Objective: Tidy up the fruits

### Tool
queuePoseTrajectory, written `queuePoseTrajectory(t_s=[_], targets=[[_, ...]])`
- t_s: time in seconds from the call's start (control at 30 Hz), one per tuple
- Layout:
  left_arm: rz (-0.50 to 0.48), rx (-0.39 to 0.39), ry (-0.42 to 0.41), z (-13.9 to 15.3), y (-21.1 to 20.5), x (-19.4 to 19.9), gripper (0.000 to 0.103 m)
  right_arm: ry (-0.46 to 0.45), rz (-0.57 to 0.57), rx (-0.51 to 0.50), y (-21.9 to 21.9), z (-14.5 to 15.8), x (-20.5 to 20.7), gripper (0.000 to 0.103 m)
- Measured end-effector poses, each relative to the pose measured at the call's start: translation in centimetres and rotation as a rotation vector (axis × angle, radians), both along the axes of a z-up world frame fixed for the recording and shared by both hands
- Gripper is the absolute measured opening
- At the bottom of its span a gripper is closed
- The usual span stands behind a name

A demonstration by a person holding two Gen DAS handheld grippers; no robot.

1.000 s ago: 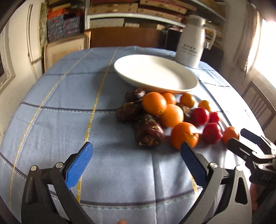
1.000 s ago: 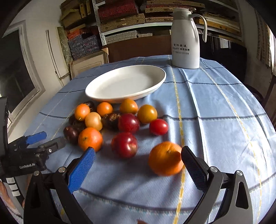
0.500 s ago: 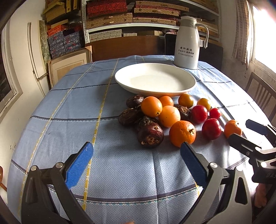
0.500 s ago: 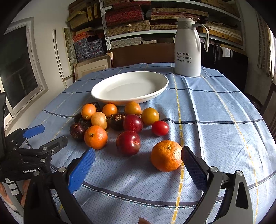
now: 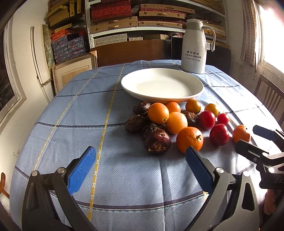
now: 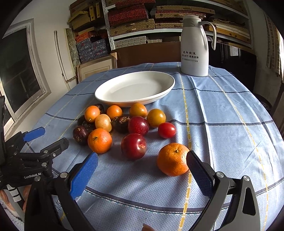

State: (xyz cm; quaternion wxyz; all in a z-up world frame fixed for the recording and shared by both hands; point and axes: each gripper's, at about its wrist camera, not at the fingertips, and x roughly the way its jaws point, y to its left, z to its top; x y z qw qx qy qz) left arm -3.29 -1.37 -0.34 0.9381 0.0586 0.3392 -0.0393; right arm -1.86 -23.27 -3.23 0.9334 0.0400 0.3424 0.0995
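Several fruits lie in a loose cluster on the blue checked tablecloth in front of an empty white plate: oranges, red plums, dark brown wrinkled fruits, a small tomato. My left gripper is open and empty, just short of a dark fruit and an orange. My right gripper is open and empty, with a large orange beside its right finger and a red plum ahead. Each gripper shows at the edge of the other's view.
A white thermos jug stands behind the plate at the table's far edge. Shelves of boxes fill the back wall. A wooden chair stands at the right of the table. A window frame is on the left.
Both grippers have drawn back and tilted up, so the fruits sit lower and farther ahead and more of the shelves shows. No fruit has moved. Both stay open.
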Motion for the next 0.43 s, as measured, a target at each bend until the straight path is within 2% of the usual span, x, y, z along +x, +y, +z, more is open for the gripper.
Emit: queuePoseTrajectory(t_s=[0.43], targets=[[0.011, 0.000, 0.014, -0.10, 0.13, 0.18, 0.099, 0.001, 0.004, 0.011, -0.15, 0.03, -0.01, 0.100]])
